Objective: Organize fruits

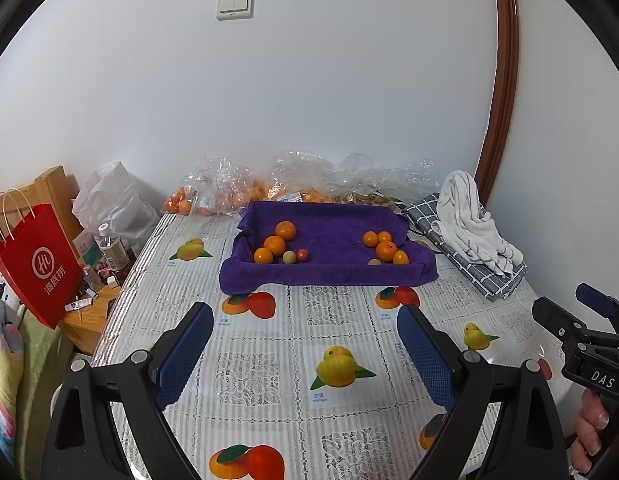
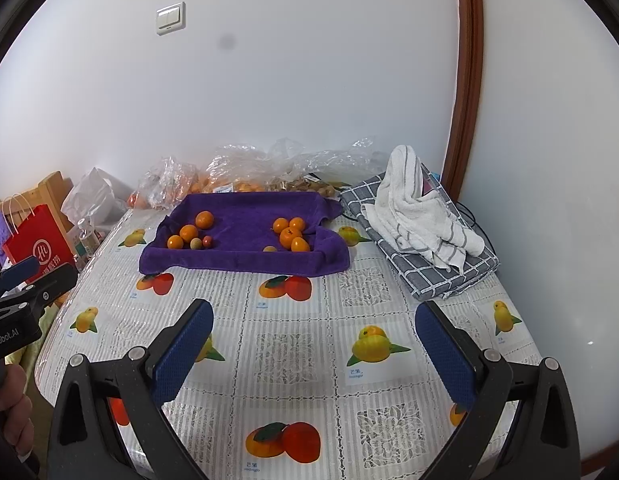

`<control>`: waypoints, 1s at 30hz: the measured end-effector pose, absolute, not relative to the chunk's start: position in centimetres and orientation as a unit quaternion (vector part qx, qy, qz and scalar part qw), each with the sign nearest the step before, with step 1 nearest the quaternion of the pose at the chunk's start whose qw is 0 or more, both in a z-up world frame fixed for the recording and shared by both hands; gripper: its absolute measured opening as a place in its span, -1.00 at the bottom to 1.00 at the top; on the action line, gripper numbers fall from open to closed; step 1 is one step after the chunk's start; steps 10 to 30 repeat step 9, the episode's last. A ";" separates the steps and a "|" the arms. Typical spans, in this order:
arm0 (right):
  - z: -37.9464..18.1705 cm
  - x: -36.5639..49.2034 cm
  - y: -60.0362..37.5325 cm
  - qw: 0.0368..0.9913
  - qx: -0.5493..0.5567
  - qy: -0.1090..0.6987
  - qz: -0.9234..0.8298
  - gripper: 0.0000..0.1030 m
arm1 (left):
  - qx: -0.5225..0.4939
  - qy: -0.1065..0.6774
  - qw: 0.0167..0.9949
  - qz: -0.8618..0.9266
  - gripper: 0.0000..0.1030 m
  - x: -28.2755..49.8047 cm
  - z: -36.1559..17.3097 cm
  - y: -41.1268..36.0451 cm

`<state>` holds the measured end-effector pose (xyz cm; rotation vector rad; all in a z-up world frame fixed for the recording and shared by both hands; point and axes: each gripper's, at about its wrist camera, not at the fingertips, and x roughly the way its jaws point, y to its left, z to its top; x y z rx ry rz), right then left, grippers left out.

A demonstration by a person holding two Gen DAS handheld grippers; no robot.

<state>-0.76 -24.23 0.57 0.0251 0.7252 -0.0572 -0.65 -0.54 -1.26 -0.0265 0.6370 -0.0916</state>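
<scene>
- Purple towel tray (image 1: 329,236) on the table (image 1: 269,360) holds fruits in two clusters (left (image 1: 275,245), right (image 1: 383,249)).
- Your left gripper (image 1: 305,344) and right gripper (image 2: 313,344) hover spread wide, empty, short of the tray.
- Sorted or still mixed? You can't tell.

Towel tray (image 1: 329,276): on table (image 1: 269,364), toward far edge.
Left fruit group (image 1: 278,245): in tray's left part.
Right fruit group (image 1: 385,250): in tray's right part, apart from left group.
Plastic bags (image 1: 269,184): behind tray, against wall.
Folded cloths (image 1: 473,236): right of tray.
Paper bag (image 1: 37,260): left of table, off its edge.
Bottle (image 1: 111,246): between paper bag and table.
</scene>
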 end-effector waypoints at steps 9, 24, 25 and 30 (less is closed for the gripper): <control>0.5 -0.5 -24.4 0.935 0.010 0.354 -0.027 0.94 | -0.009 0.312 0.949 -0.048 0.83 -0.4 -1.3 -0.8; 0.5 -0.5 -24.4 0.935 0.010 0.354 -0.027 0.94 | -0.009 0.312 0.949 -0.048 0.83 -0.4 -1.3 -0.8; 0.5 -0.5 -24.4 0.935 0.010 0.354 -0.027 0.94 | -0.009 0.312 0.949 -0.048 0.83 -0.4 -1.3 -0.8; 0.5 -0.5 -24.4 0.935 0.010 0.354 -0.027 0.94 | -0.009 0.312 0.949 -0.048 0.83 -0.4 -1.3 -0.8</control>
